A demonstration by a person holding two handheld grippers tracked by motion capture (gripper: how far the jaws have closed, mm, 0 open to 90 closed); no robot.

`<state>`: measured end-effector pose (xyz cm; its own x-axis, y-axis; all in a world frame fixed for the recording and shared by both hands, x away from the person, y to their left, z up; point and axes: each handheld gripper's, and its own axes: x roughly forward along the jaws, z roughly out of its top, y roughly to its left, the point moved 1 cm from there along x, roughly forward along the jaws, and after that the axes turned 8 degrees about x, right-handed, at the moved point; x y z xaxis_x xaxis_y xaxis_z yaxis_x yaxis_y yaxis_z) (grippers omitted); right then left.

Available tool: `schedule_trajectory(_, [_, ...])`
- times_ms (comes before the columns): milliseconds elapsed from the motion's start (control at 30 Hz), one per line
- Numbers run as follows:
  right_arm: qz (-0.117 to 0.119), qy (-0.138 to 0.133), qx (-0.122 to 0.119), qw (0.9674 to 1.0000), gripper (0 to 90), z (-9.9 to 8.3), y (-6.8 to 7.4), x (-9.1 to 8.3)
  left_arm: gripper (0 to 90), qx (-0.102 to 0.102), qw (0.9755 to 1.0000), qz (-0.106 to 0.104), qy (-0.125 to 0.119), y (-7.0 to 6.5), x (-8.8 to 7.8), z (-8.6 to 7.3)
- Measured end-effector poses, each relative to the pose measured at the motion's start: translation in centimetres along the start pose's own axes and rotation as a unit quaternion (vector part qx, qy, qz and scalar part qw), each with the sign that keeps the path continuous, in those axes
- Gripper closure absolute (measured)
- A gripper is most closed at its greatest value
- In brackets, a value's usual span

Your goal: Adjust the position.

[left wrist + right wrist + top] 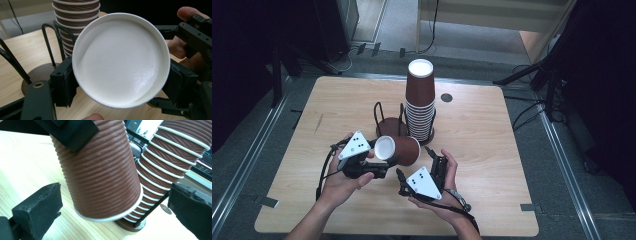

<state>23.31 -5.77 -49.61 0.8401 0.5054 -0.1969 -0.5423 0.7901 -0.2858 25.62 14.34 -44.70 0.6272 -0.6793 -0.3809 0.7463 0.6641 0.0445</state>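
Observation:
A brown ribbed paper cup (399,150) lies on its side above the table, its white bottom (121,60) facing my left gripper's camera. My left gripper (379,159) is shut on it, one jaw on each side of the bottom end (122,76). My right gripper (419,165) is open, its jaws standing wide on either side of the cup's rim end (116,205) without touching it. Just behind stands a tall stack of upside-down cups (420,100) in a black wire holder (389,125).
The wooden table (492,140) has a small grey round disc (446,97) behind the stack. Dark stands and cables (537,75) ring the table's far side. A metal rail (242,165) runs along the floor on the left.

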Motion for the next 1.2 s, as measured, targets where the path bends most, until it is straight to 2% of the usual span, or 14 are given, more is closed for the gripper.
schedule_trajectory(133, [-0.004,0.0,0.005,1.0,0.0,0.0,-0.3,0.0,23.9,0.003,0.9999,0.015,-0.008,0.1,-0.3,0.1])
schedule_trajectory(333, [-0.015,-0.003,0.016,0.9998,0.0,0.0,-1.0,-0.1,23.9,0.003,0.9994,0.024,-0.023,0.2,-0.7,0.3])
schedule_trajectory(500, [-0.03,-0.003,0.059,0.9978,0.0,-0.2,-1.5,-0.1,24.1,0.0,0.9983,0.04,-0.042,0.5,-1.2,0.3])
schedule_trajectory(633, [-0.032,0.006,0.105,0.9939,0.0,-0.4,-2.1,0.0,24.1,0.001,0.9975,0.044,-0.055,0.6,-1.2,0.2])
schedule_trajectory(667, [-0.032,0.006,0.105,0.9939,0.0,-0.4,-2.1,0.0,24.1,0.001,0.9975,0.044,-0.055,0.6,-1.2,0.2])
schedule_trajectory(833, [-0.035,0.018,0.177,0.9834,0.3,-0.2,-3.2,-0.3,24.0,-0.003,0.9969,0.044,-0.065,0.4,-0.9,0.1])
schedule_trajectory(933, [-0.045,0.02,0.222,0.9737,0.7,0.1,-4.0,-0.6,24.1,-0.006,0.9964,0.047,-0.07,0.4,-0.8,0.2])
schedule_trajectory(967, [-0.045,0.02,0.222,0.9737,0.7,0.1,-4.0,-0.6,24.1,-0.006,0.9964,0.047,-0.07,0.4,-0.8,0.2])
schedule_trajectory(1000, [-0.052,0.022,0.257,0.9649,0.0,0.4,-4.5,-0.9,24.1,-0.007,0.996,0.05,-0.074,0.4,-0.6,0.3])
schedule_trajectory(1033, [-0.056,0.022,0.27,0.961,0.0,0.5,-4.7,-1.0,24.1,-0.009,0.996,0.05,-0.073,0.3,-0.6,0.3])
schedule_trajectory(1100, [-0.066,0.025,0.302,0.9506,0.0,0.7,-5.1,-1.3,24.1,-0.009,0.9959,0.049,-0.076,0.3,-0.5,0.4])
schedule_trajectory(1133, [-0.066,0.025,0.302,0.9506,0.0,0.7,-5.1,-1.3,24.1,-0.01,0.9958,0.047,-0.078,0.3,-0.4,0.4])
schedule_trajectory(1167, [-0.072,0.028,0.325,0.9424,0.0,1.0,-5.2,-1.4,24.1,-0.015,0.9953,0.042,-0.086,0.3,-0.2,0.4])
schedule_trajectory(1200, [-0.076,0.029,0.331,0.9402,0.0,1.0,-5.2,-1.4,24.1,-0.016,0.9947,0.041,-0.092,0.2,-0.1,0.4])
